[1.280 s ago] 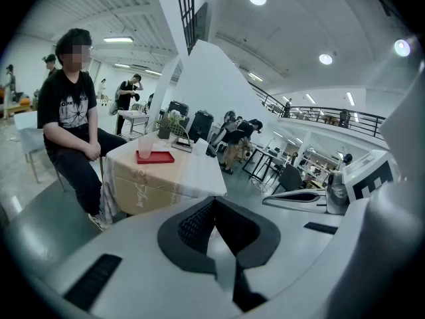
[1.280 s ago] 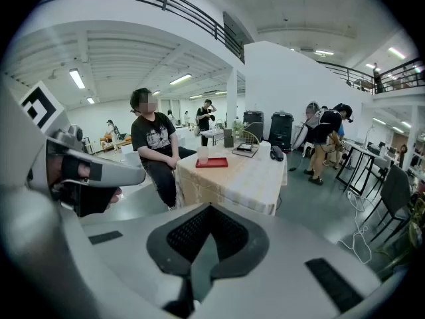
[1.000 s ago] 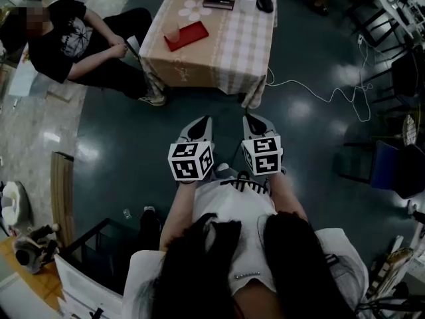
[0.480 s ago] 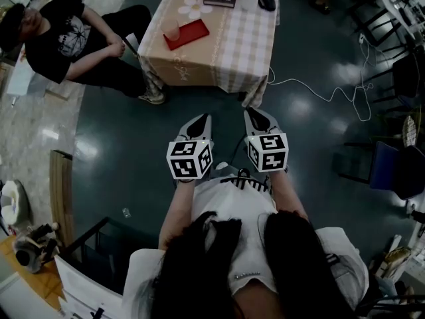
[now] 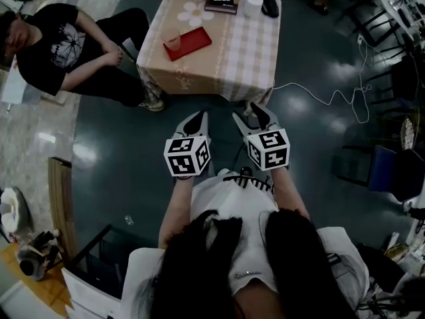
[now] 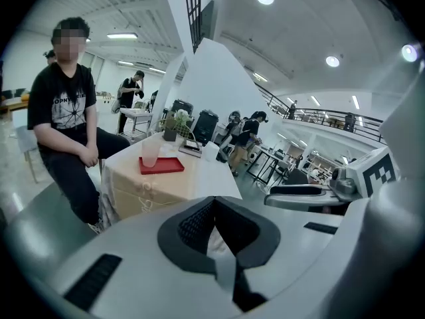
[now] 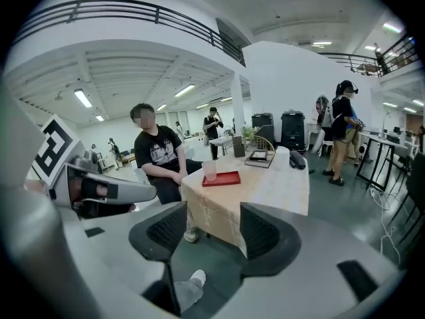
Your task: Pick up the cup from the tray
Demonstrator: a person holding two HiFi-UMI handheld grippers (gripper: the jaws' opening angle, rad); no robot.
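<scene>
My right gripper [image 7: 212, 234] has just been opening: its jaws now stand spread, with nothing between them but floor and the table's near side. In the head view a second ago it was pressed shut like the left. The left gripper [image 6: 214, 228] has its jaws pressed together and is empty.

In the head view both the right gripper [image 5: 254, 115] and the left gripper [image 5: 197, 117] have come forward. The table [image 5: 232, 52] sits lower and nearer in that view than it did a second ago, and the right jaws now point at its near edge.

The cup [image 5: 172, 41] stands upright on the red tray [image 5: 196, 42], at the tray's left end, and the tray lies by the table's left edge. From the right gripper view the cup [image 7: 209, 171] is still well apart from the jaws, on the tray [image 7: 226, 179] beyond the near corner. A seated person [image 5: 60, 45] is just beside that left edge.

I read the opening as getting ready for the grasp while still approaching. The pick has not begun, and the right gripper must travel left across the table to reach the cup.
</scene>
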